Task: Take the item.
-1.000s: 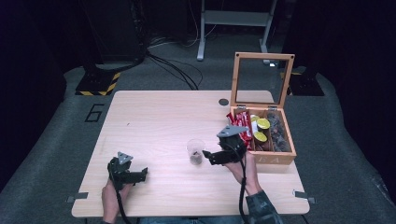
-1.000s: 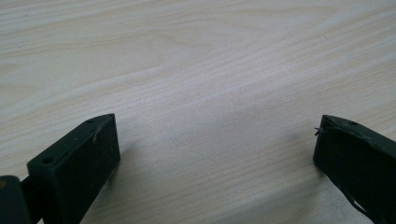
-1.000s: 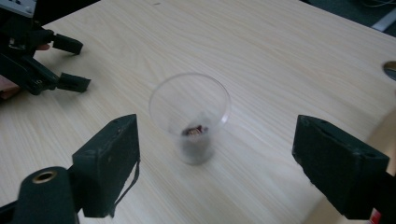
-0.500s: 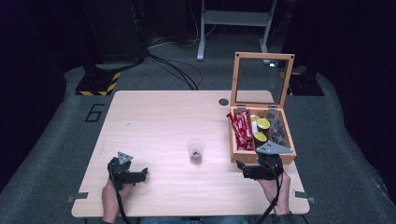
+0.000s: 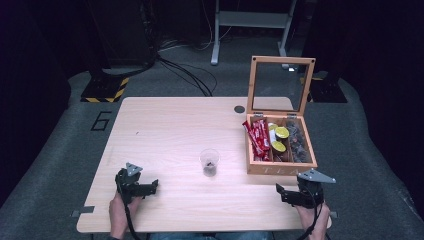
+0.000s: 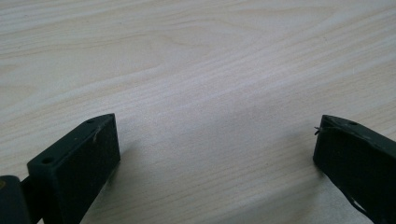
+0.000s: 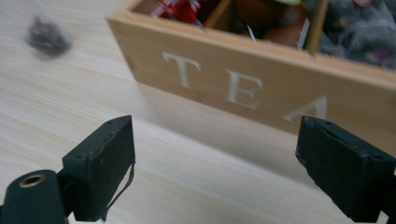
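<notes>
Resting near the table's (image 5: 165, 125) front edge, both grippers' jaws gape empty.

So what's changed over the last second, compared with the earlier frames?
The right tool pulled back from beside the cup to the table's near edge, in front of the tea box, jaws open and empty. The left tool, cup and box stayed put.
</notes>
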`<state>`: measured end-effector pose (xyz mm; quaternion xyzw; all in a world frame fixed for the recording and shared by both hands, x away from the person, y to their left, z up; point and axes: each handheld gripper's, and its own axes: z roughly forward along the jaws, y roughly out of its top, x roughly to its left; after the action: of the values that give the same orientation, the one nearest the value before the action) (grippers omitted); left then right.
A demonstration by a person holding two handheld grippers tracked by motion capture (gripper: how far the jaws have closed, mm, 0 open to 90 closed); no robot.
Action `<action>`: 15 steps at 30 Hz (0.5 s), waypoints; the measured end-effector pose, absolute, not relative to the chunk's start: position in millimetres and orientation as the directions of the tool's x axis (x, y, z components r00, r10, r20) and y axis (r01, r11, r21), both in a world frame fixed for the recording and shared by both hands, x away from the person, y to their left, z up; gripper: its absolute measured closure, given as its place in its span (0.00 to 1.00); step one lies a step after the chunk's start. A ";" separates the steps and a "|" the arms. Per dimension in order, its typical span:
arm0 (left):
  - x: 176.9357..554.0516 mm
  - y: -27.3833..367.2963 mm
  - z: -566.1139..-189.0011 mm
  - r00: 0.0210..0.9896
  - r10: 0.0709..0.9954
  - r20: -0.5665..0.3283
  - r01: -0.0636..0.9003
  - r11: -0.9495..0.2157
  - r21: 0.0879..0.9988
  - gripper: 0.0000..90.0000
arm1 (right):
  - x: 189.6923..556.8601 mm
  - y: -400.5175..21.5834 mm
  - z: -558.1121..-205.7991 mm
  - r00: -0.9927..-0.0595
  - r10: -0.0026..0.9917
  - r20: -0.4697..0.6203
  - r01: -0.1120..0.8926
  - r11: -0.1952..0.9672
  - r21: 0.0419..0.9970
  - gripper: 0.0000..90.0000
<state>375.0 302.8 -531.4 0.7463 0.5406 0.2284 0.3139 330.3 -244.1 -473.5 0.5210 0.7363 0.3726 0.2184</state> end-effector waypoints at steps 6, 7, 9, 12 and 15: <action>375.1 302.7 -531.3 0.313 0.950 0.002 0.663 -0.220 0.715 0.00 | 334.1 -261.4 -503.3 -0.296 0.953 0.070 0.658 0.150 0.738 0.12; 375.2 302.6 -531.4 0.313 0.950 0.002 0.663 -0.220 0.716 0.00 | 335.2 -263.8 -507.3 -0.290 0.955 0.061 0.661 0.154 0.734 0.12; 375.9 303.1 -531.4 0.318 0.948 0.010 0.657 -0.228 0.719 0.00 | 336.5 -266.7 -513.4 -0.268 0.962 0.047 0.672 0.152 0.725 0.12; 375.9 302.1 -532.0 0.308 0.951 0.001 0.655 -0.213 0.725 0.00 | 337.7 -269.4 -520.6 -0.250 0.968 0.016 0.678 0.162 0.717 0.11; 375.9 302.1 -532.0 0.309 0.951 0.001 0.655 -0.214 0.725 0.00 | 338.6 -270.0 -525.4 -0.236 0.972 -0.004 0.688 0.170 0.706 0.08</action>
<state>375.9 302.1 -532.0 0.7435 0.5400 0.2324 0.3188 338.6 -270.0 -525.4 0.5707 0.7269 0.2989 0.2376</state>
